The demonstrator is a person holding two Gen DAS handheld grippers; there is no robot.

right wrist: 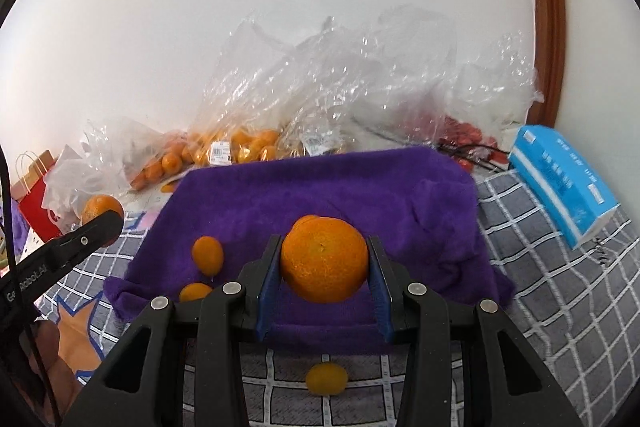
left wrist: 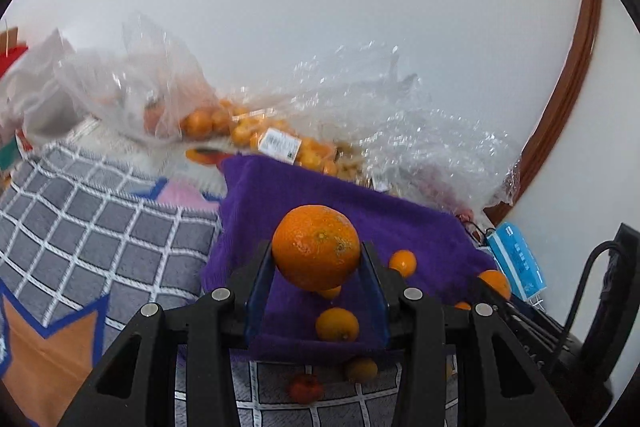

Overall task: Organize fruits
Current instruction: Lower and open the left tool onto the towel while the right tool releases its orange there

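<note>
Left tongs [left wrist: 318, 259] clamped on orange [left wrist: 316, 247], pads at its widest girth, held above purple towel [left wrist: 400, 223]. Right tongs [right wrist: 323, 261] likewise grip second orange [right wrist: 324, 259] over same towel. Judging: firm, waxy rind, moderate weight; round, may roll on release. Small citrus [right wrist: 207, 254] loose on towel.

I count two big oranges, one [left wrist: 316, 247] on my left feed and one [right wrist: 324, 259] on my right. On the right feed one purple towel [right wrist: 320, 187] carries two small citrus fruits [right wrist: 207, 255], and a third [right wrist: 327, 379] lies off it on the checked blanket [right wrist: 560, 307]. One blue tissue pack [right wrist: 560, 187]. Several clear plastic bags [right wrist: 320, 75] at the back; the fruit inside is too bunched to count.
</note>
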